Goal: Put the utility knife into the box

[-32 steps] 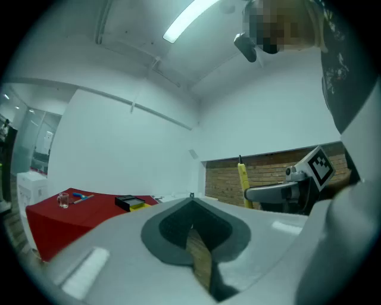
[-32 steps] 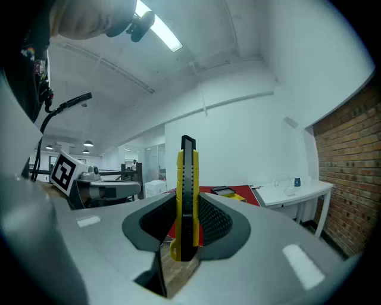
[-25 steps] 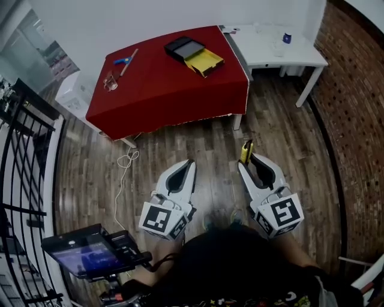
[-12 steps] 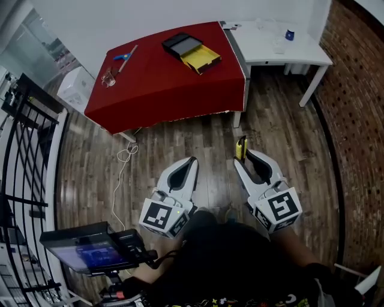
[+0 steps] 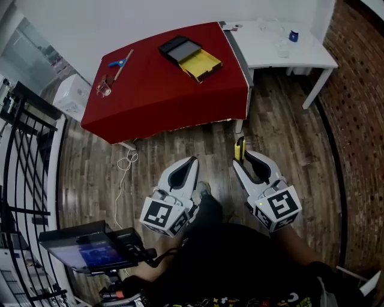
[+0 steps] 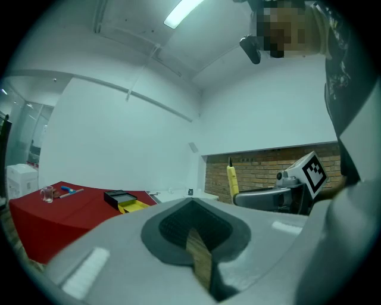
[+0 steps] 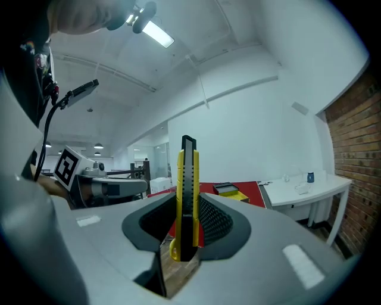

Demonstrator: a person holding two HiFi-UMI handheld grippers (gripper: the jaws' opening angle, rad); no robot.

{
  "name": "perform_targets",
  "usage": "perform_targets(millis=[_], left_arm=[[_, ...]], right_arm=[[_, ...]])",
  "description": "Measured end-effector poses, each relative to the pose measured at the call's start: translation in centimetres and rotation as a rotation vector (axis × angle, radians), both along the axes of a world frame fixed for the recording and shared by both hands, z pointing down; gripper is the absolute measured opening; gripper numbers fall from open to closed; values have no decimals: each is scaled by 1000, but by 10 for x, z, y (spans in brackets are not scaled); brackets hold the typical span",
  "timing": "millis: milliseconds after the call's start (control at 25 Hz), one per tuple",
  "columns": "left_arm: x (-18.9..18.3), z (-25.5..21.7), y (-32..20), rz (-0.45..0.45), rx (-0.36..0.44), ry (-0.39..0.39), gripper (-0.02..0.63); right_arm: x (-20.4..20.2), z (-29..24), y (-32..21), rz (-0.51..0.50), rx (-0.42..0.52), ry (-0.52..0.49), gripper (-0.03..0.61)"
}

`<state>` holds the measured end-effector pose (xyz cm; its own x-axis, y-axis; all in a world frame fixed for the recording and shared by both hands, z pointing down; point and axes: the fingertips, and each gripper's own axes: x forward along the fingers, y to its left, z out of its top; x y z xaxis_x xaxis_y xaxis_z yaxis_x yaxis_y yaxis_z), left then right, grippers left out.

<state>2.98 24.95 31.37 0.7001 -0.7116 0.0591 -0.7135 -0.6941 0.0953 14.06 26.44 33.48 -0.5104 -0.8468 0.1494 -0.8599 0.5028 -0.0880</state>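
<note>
I look down on a dark wood-plank floor (image 5: 180, 150). A white wall (image 5: 120, 24) runs along the far side and meets a red brick wall (image 5: 360, 102) on the right. In front of the white wall stands a worktop (image 5: 174, 96) draped in red cloth that hangs down its near side. Just beside its right end I see a white table (image 5: 270, 57) on slim legs. A white cabinet (image 5: 71, 96) sits by the worktop's left end, and a white cable (image 5: 123, 165) lies looped on the floor near it. Black metal railing (image 5: 27, 162) lines the left edge, with glass panelling (image 5: 24, 48) beyond. Overhead, a strip light (image 6: 184, 11) glows on the white ceiling.
</note>
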Motion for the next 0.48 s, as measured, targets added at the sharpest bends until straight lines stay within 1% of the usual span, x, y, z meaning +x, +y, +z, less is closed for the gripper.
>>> perform_targets(millis=[120, 200, 280, 480], left_arm=[[-11, -4, -50, 28, 11, 20, 3], [-20, -9, -83, 49, 11, 27, 3], [-32, -13, -115, 67, 4, 35, 3], [-59, -16, -205, 119, -17, 49, 3]], right_arm=[[-13, -9, -48, 14, 9, -12, 138], [-23, -14, -80, 31, -4, 9, 138], [-36, -17, -111, 46, -13, 26, 138], [-63, -17, -196, 106, -43, 25, 138]])
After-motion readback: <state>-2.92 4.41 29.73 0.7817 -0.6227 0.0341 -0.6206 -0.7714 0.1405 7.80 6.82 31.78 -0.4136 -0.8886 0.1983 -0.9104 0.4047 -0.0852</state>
